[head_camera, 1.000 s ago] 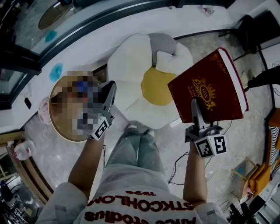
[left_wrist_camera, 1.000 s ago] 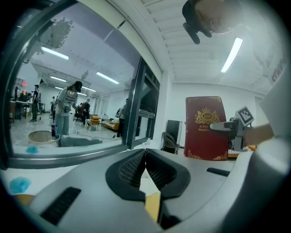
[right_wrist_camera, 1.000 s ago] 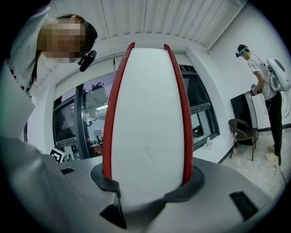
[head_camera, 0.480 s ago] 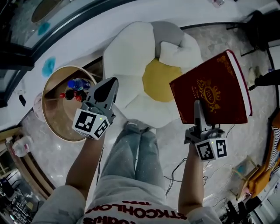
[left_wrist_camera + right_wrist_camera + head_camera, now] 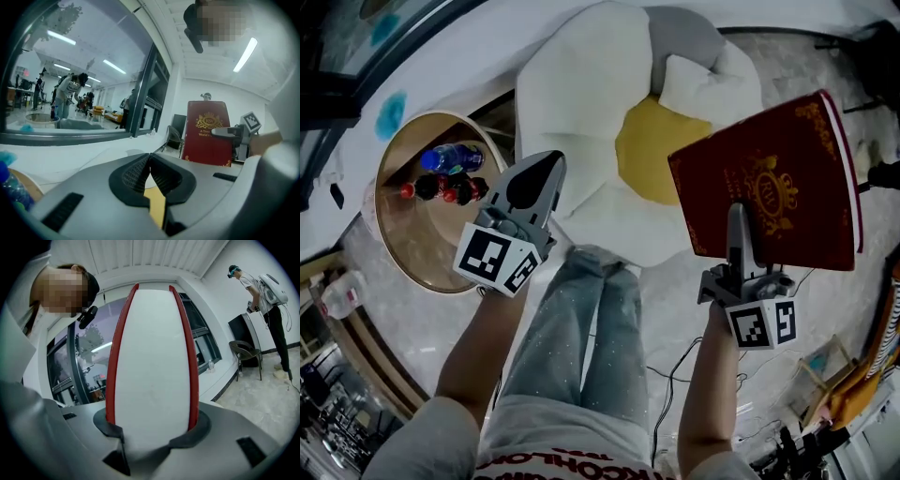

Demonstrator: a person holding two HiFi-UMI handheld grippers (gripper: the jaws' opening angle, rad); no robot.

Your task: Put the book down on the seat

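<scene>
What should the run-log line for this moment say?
left gripper: shut, empty | right gripper: shut on book | book: held aloft, not yet on seat

We find an office-like recording hall: glazed partitions [image 5: 70, 93], ceiling strip lights [image 5: 244, 54], loose cables [image 5: 667, 361] across a marble floor [image 5: 394, 300], and another person [image 5: 268, 303] wearing a backpack rig.

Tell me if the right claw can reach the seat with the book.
Probably yes: the right claw holds the book beside the seat, nothing visible lies between them, and the left claw is off to the other side.
</scene>
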